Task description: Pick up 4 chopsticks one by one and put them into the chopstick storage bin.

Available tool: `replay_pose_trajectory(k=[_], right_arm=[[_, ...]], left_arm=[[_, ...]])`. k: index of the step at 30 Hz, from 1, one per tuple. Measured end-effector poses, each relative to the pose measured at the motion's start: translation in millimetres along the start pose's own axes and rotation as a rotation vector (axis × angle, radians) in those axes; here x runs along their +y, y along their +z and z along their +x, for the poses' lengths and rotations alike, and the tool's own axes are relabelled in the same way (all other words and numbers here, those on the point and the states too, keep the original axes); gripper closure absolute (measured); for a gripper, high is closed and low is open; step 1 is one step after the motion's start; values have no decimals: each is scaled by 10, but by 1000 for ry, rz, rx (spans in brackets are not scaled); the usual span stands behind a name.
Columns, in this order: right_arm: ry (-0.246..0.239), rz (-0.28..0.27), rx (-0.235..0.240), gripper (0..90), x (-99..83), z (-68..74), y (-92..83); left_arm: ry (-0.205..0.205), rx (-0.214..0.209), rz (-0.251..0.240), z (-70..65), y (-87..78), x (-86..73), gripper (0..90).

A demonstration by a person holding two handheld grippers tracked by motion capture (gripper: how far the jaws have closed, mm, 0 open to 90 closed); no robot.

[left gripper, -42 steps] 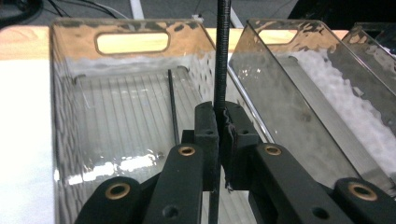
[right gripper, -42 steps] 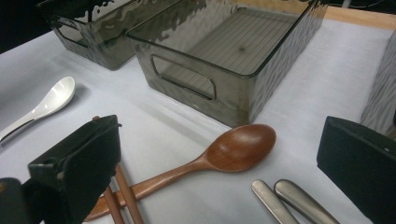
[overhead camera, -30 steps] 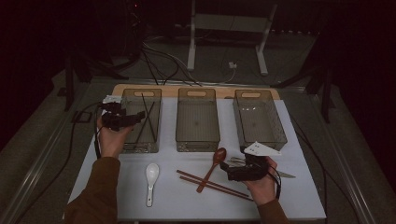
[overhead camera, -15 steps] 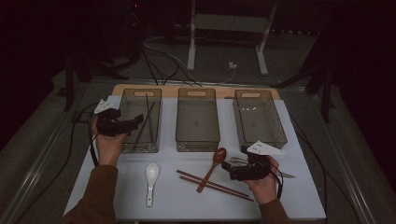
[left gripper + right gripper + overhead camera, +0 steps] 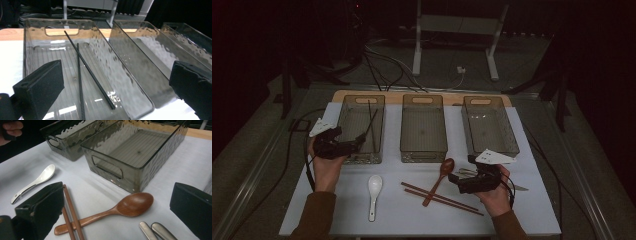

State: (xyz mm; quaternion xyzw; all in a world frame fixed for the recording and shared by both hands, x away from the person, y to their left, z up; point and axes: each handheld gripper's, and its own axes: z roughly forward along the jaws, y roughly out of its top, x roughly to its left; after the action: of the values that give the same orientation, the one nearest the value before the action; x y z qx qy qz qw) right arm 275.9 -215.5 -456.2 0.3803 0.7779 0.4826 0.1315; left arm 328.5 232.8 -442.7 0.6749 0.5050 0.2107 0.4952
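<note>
Two black chopsticks [image 5: 95, 79] lie loose in the left clear bin [image 5: 35, 22], also seen as black chopsticks [image 5: 371, 122] in the high view. My left gripper [image 5: 115, 92] hangs at that bin's near end with nothing between its jaws, which have just been opening. In the high view the left gripper [image 5: 357, 142] points right at the left bin [image 5: 360, 159]. My right gripper [image 5: 116, 212] stands open and empty just above a wooden spoon [image 5: 132, 205] that lies across two brown chopsticks [image 5: 71, 210]. The right gripper [image 5: 454, 179] is at the table's front right.
A white spoon [image 5: 374, 187] lies near the front left. The middle bin [image 5: 423, 155] and right bin [image 5: 489, 148] stand side by side, nothing in them. Metal cutlery handles [image 5: 155, 230] lie by the right hand. Cables and a stand sit beyond the table.
My left hand has drawn back from over the left bin toward its near left corner. The right hand has not moved.
</note>
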Motion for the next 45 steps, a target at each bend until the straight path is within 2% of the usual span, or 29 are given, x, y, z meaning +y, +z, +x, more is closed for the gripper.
replay_pose_trajectory(k=[11, 18, 31, 37, 41, 45], right_arm=[[-13, 32, 27, 0, 23, -9, 61], [-33, 71, 42, 0, 36, -2, 109], [-81, 155, 74, 0, 41, 53, 229], [-114, 200, 88, 17, 22, 122, 272], [-132, 232, 99, 18, 4, 167, 311], [-169, 263, 107, 23, -30, 217, 362]], left_arm=[[34, -9, -49, -157, -220, -200, 7], [51, -10, -63, -244, -329, -327, 7], [65, 11, -59, -269, -503, -540, 7], [72, 15, -54, -273, -504, -583, 7], [61, 22, -62, -254, -513, -607, 7], [62, 23, -54, -254, -510, -632, 7]])
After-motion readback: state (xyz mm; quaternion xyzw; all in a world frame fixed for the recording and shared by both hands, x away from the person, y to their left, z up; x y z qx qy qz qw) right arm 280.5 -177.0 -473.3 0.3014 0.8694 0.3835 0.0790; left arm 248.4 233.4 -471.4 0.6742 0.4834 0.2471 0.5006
